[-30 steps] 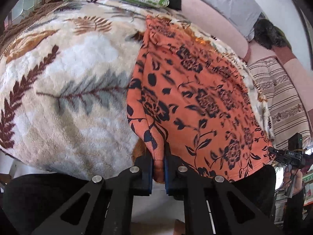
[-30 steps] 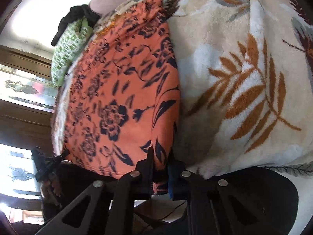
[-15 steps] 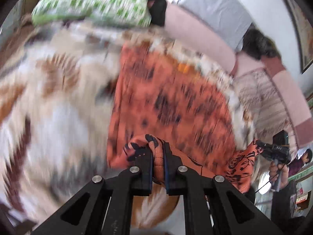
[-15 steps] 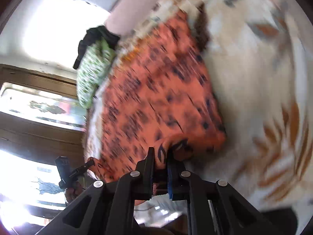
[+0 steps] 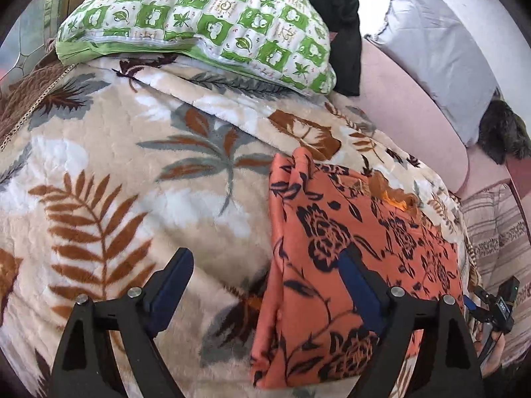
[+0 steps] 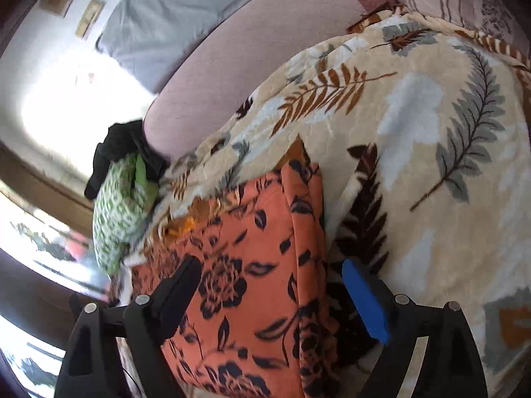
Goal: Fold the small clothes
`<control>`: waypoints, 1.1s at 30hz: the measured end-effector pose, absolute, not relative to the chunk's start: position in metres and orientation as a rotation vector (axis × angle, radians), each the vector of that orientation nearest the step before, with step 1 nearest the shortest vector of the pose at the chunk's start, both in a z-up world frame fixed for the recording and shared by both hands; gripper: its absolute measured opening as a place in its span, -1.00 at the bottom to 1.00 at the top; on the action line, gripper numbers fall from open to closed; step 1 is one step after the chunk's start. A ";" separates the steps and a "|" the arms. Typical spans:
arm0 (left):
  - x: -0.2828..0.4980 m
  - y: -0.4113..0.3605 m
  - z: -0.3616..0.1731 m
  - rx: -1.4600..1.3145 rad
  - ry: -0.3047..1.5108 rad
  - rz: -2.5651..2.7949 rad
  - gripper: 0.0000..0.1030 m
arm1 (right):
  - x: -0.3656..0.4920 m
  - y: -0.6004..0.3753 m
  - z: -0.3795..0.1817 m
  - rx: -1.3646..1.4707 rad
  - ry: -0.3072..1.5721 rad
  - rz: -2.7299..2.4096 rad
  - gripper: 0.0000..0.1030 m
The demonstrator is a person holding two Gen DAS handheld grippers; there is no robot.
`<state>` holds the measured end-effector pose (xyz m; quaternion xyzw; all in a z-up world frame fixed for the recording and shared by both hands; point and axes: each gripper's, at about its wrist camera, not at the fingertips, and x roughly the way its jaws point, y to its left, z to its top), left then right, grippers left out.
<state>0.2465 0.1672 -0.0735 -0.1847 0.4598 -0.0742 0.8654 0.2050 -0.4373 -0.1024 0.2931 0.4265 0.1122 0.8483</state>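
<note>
Orange, black-flowered cloth [image 5: 358,248] lies doubled over on the leaf-patterned blanket [image 5: 139,179], lower right in the left view; it looks thin, light and limp. Left gripper [image 5: 265,282] and right gripper [image 6: 275,285] have just opened and stand spread, pinching nothing. The next hold is best taken at a corner of the folded edge.

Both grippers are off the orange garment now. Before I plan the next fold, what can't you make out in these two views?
- Orange floral garment: near edge, left wrist view, cut off by the frame bottom and covered by the left gripper.
- Its left side, right wrist view: behind the right gripper finger.
- Garment type: not shown.
- Dark pile on the sofa: too small to identify.
- Window area, right wrist view: overexposed, blurred.
</note>
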 end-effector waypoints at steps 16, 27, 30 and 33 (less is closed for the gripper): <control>0.203 0.107 -0.037 -0.233 1.029 -0.262 -0.75 | 0.193 -0.386 -0.084 0.485 1.101 0.327 -0.71; 0.065 0.130 -0.112 -0.277 1.160 -0.253 -0.44 | 0.052 -0.402 -0.153 0.453 1.289 0.310 0.24; 0.078 0.140 -0.079 -0.279 1.071 -0.237 0.08 | 0.044 -0.425 -0.142 0.587 1.135 0.309 0.28; 0.103 0.144 -0.054 -0.248 0.966 -0.253 0.44 | 0.054 -0.443 -0.116 0.601 0.996 0.265 0.50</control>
